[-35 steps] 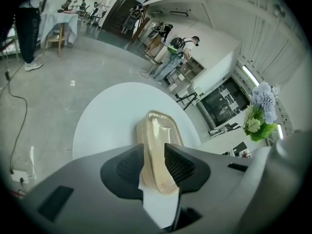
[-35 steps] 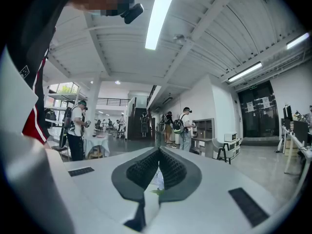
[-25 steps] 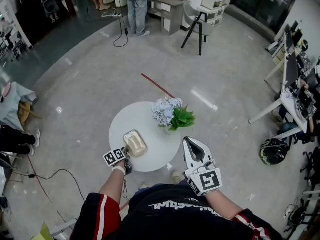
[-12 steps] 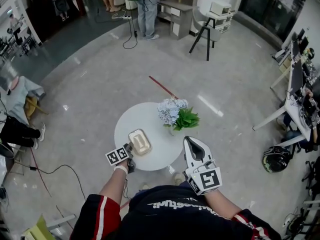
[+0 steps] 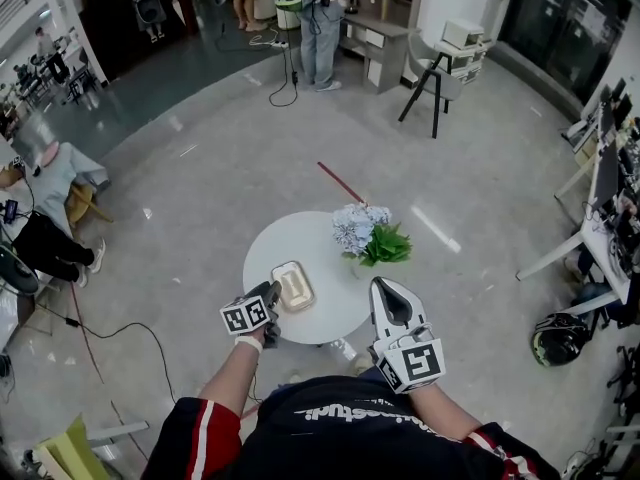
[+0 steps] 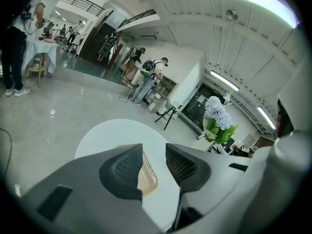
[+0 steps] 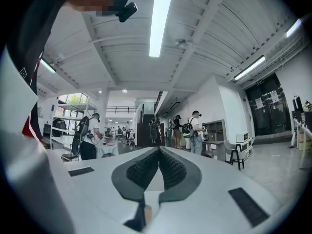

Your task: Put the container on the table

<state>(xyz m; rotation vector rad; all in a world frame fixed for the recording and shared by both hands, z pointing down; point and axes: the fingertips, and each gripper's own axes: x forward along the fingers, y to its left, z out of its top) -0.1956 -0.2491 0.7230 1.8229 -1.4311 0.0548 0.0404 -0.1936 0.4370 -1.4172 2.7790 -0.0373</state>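
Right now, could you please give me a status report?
Left tongs open beside container. Right tongs shut, empty. Container on table. Flowers stand clear.

Pale flowers (image 5: 360, 226) stand upright; a dark helmet (image 5: 558, 338) rests on the floor (image 5: 200, 198).

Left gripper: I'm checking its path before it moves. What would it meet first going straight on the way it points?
Probably the beige container, lying on the white table just beyond the left gripper's open jaws; depth is hard to judge.
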